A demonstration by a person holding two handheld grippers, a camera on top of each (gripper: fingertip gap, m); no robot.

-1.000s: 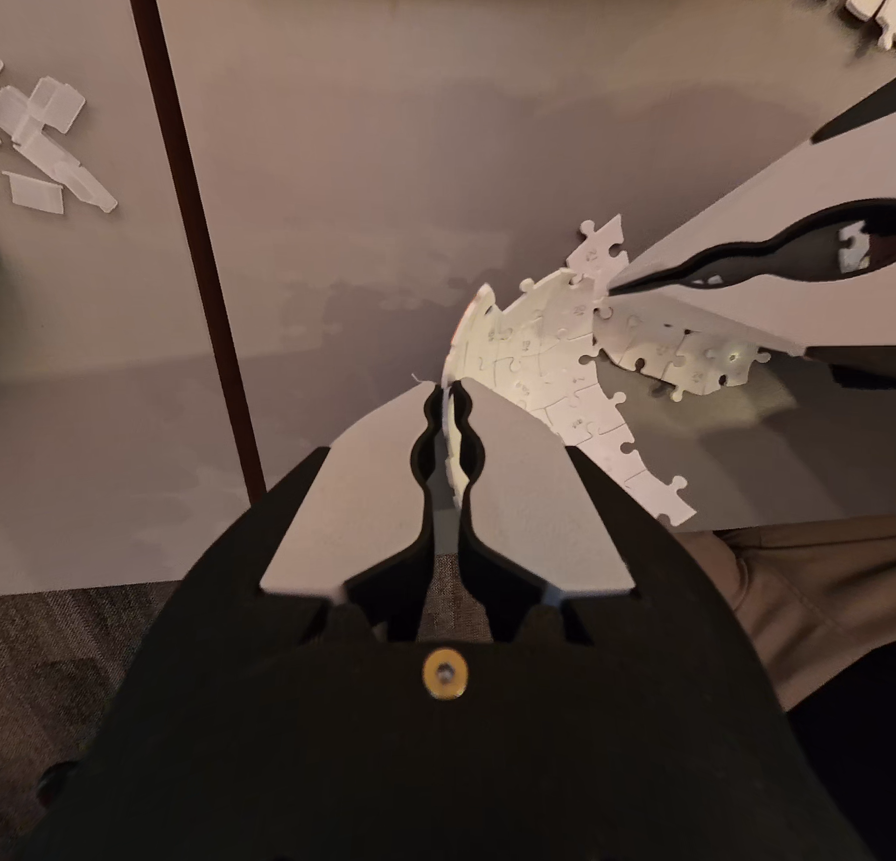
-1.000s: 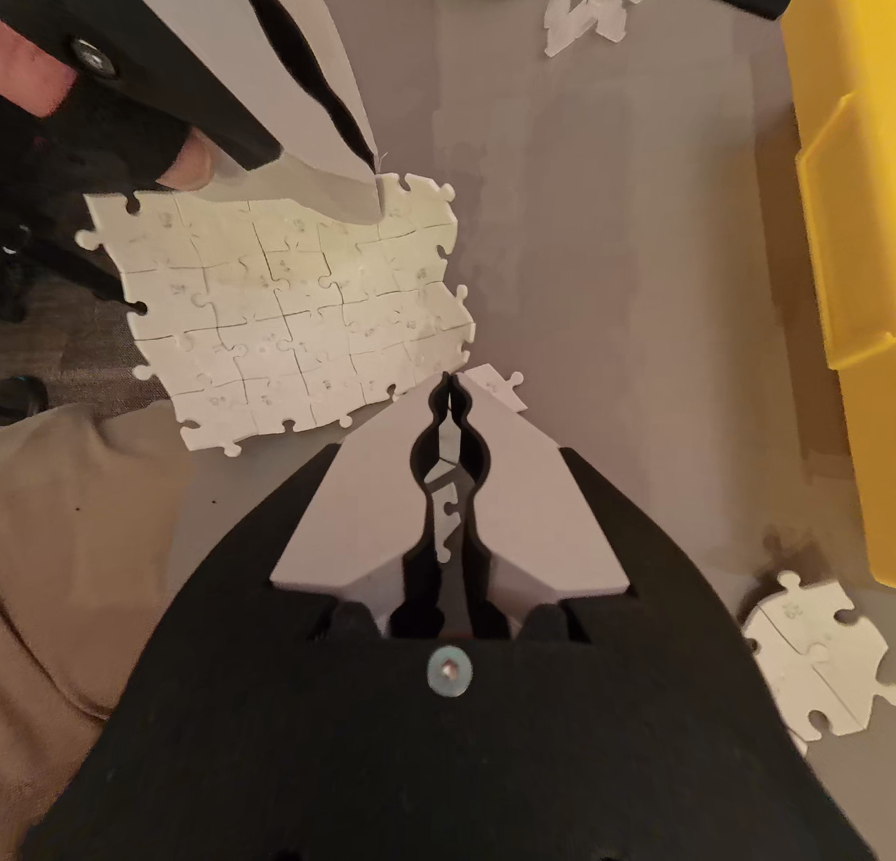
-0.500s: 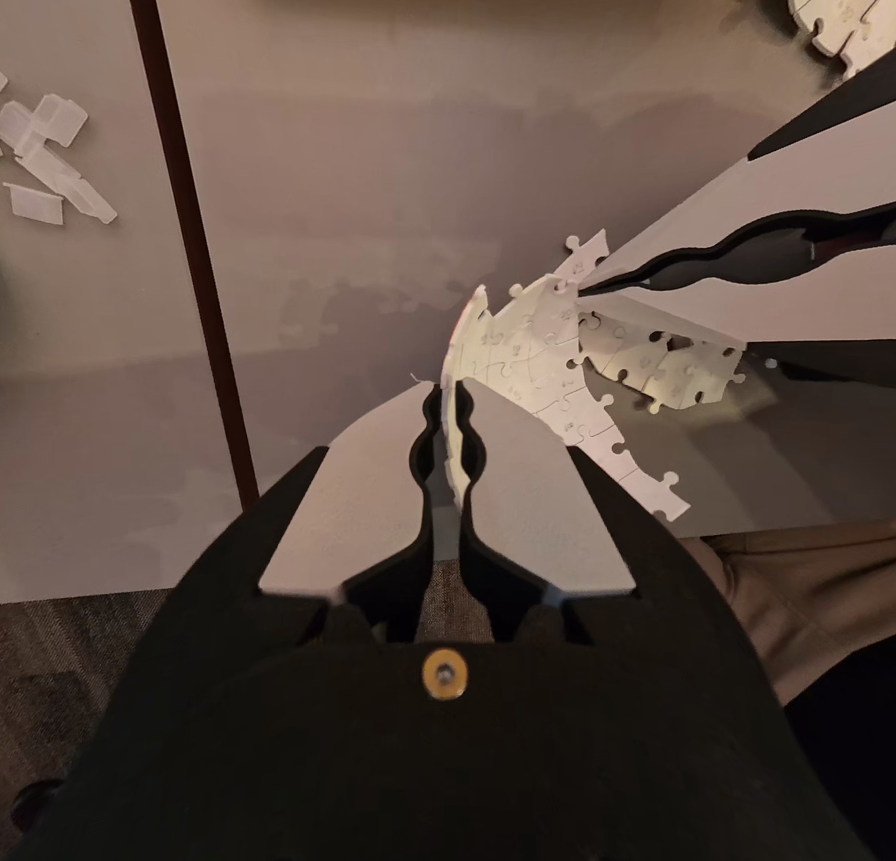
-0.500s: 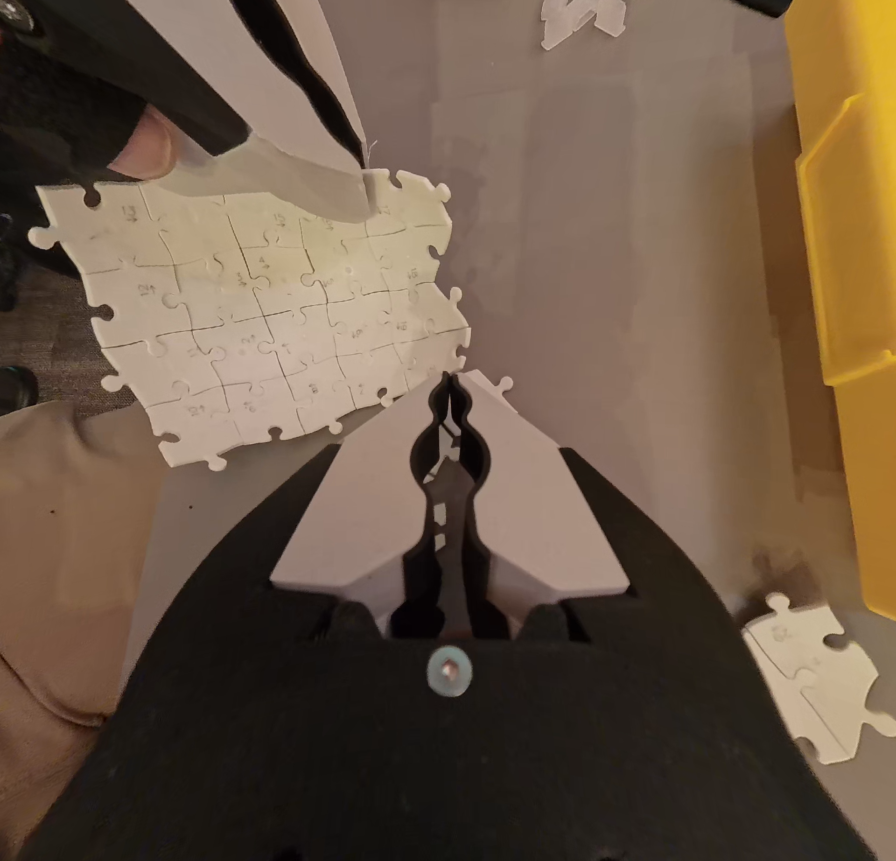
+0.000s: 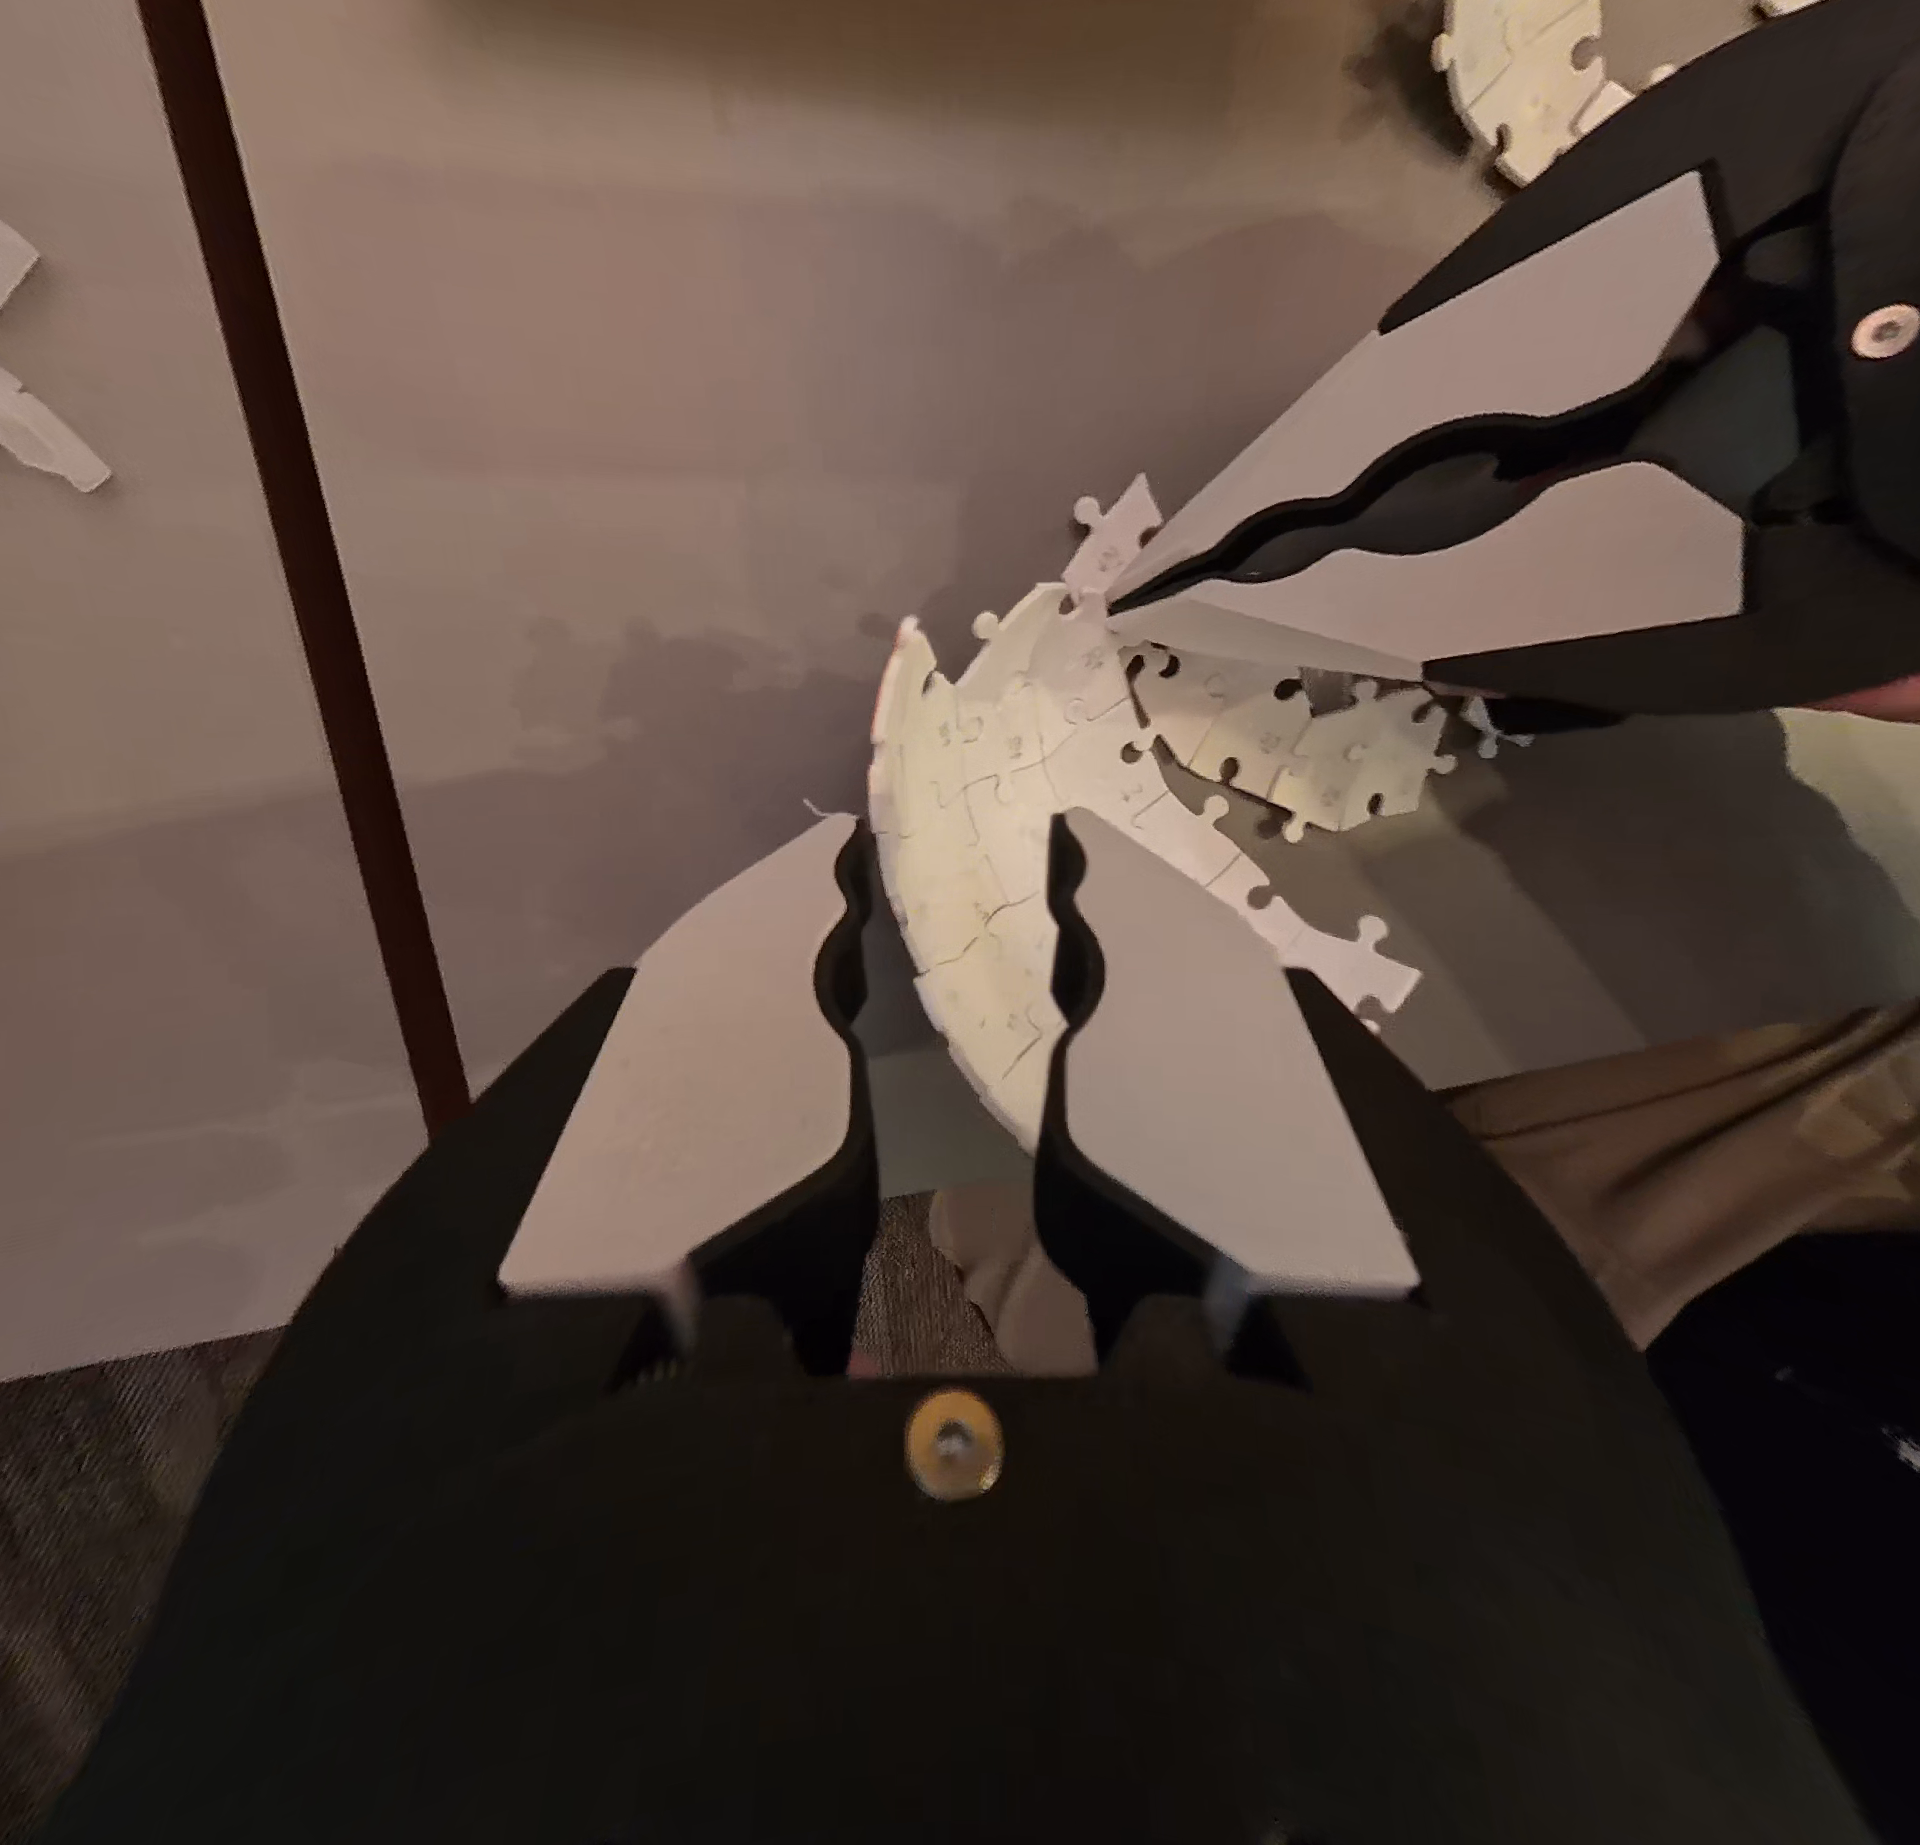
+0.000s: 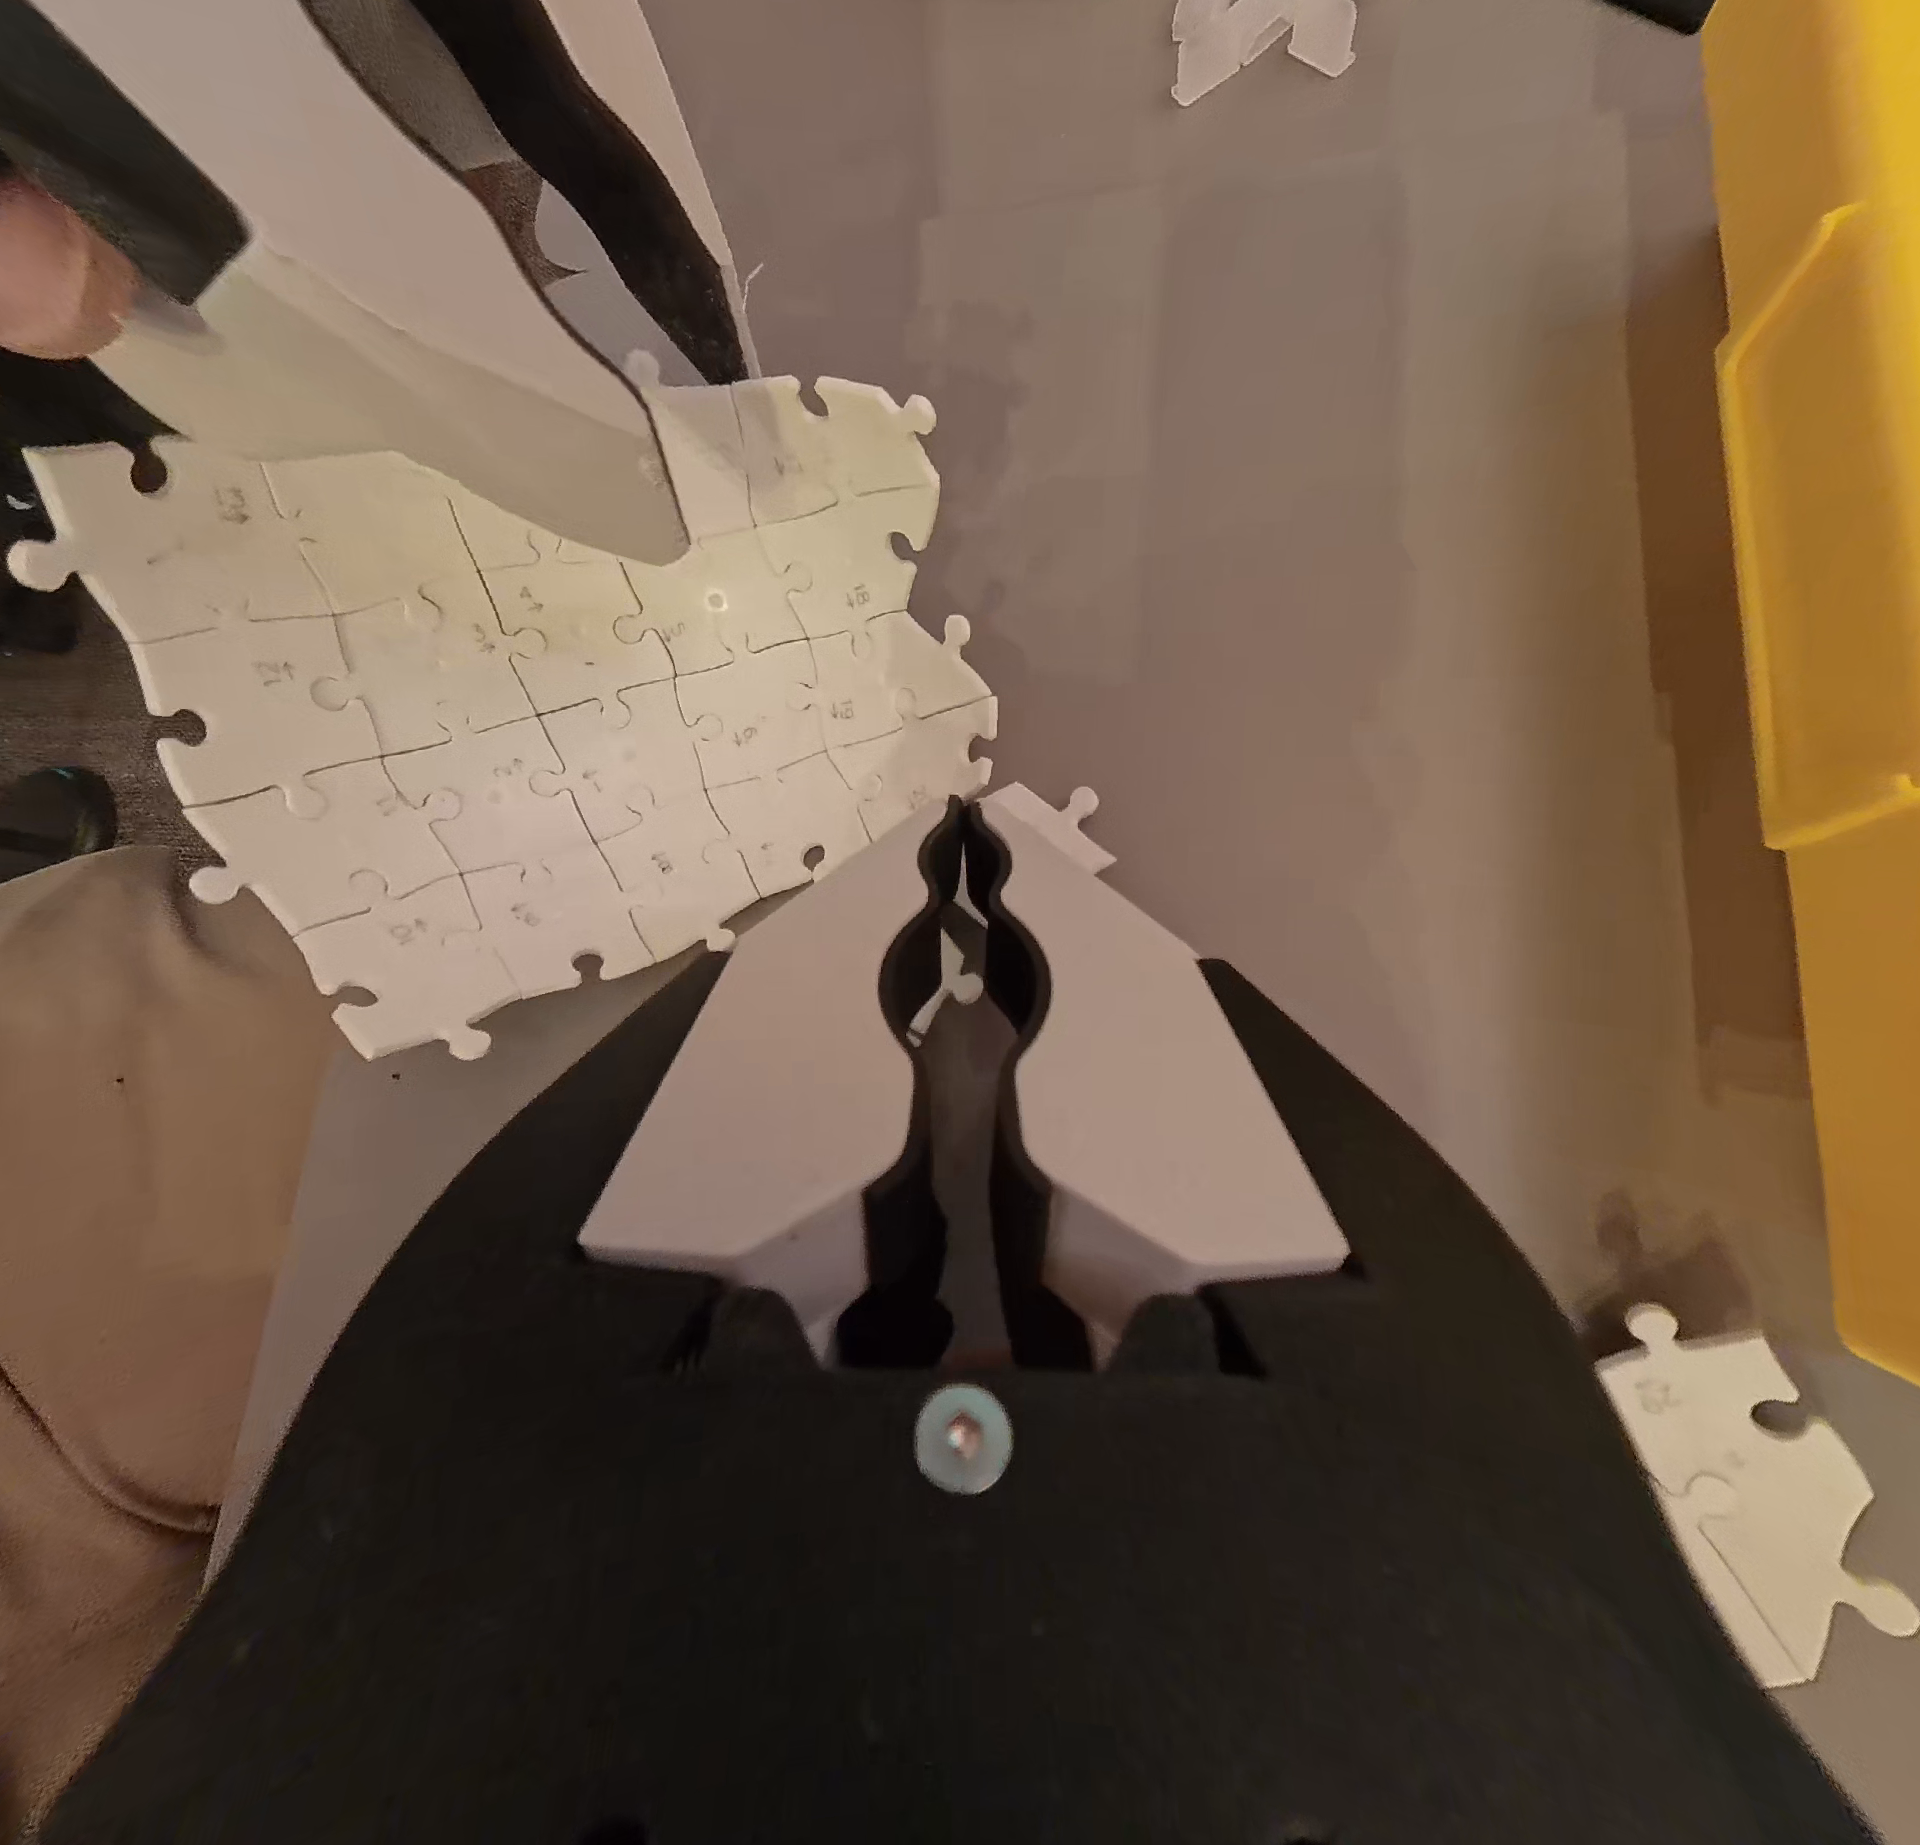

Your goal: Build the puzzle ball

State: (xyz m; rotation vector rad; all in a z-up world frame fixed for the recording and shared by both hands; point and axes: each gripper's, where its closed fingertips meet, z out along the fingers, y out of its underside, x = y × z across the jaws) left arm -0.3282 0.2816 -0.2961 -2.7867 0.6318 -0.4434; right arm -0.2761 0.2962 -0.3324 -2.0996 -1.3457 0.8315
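Grey tabletop (image 6: 1351,652) lying beneath a curved white panel of joined puzzle pieces (image 6: 582,715), raised for fitting. Right gripper (image 6: 964,808) is pinching a single white puzzle piece (image 6: 1049,824) against the panel's edge; left gripper (image 5: 951,834), jaws parted, is straddling its rim.

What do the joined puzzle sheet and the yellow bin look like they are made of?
Puzzle sheet: probably thin matte white plastic; it holds a curve and has crisp cut edges, though stiff card is possible. Yellow bin: likely moulded plastic, smooth and slightly glossy, with its edge glowing translucent.
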